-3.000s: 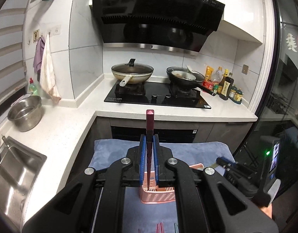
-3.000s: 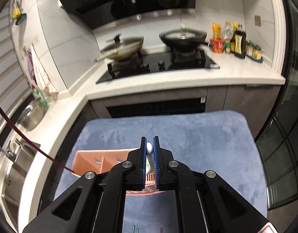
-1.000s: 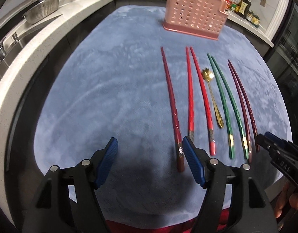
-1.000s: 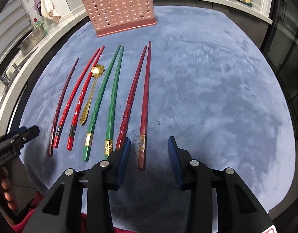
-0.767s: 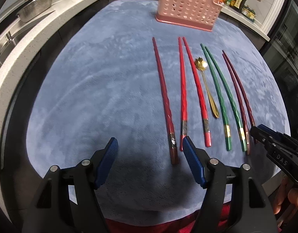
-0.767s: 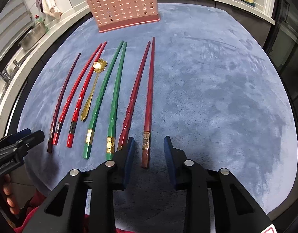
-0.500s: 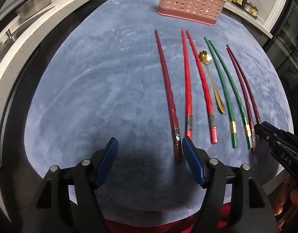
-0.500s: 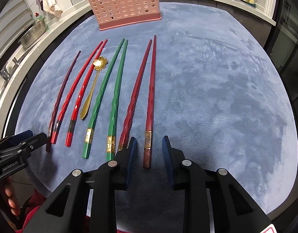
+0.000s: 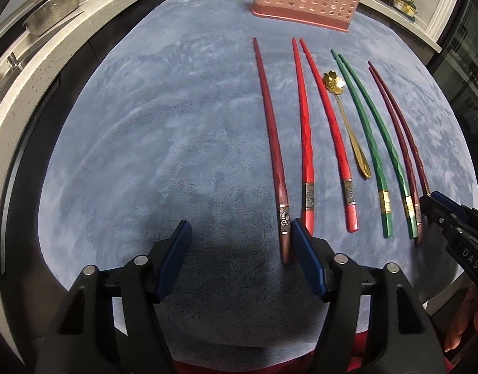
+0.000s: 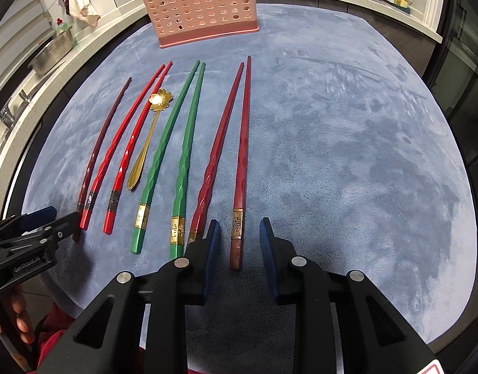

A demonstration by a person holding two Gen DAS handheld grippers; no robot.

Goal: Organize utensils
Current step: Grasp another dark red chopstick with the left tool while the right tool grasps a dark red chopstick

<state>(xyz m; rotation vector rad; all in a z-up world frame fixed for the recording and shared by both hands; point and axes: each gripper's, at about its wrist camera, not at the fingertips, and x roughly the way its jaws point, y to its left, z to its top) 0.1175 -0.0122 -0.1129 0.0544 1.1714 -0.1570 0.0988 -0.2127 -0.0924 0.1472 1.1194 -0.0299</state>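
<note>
Blue mat [image 9: 164, 131] holds the row; left gripper [image 9: 240, 251], jaws closing, straddles the leftmost dark red chopstick [image 9: 271, 143], right gripper [image 10: 237, 246] brackets the rightmost chopstick [image 10: 242, 155] unclamped: centre each stick, pinch near the band, lift level toward the pink holder [image 10: 201, 9].

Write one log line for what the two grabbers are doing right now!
left gripper: closing around lone dark red chopstick, not gripping | right gripper: open astride rightmost dark red chopstick | pink holder: behind row
</note>
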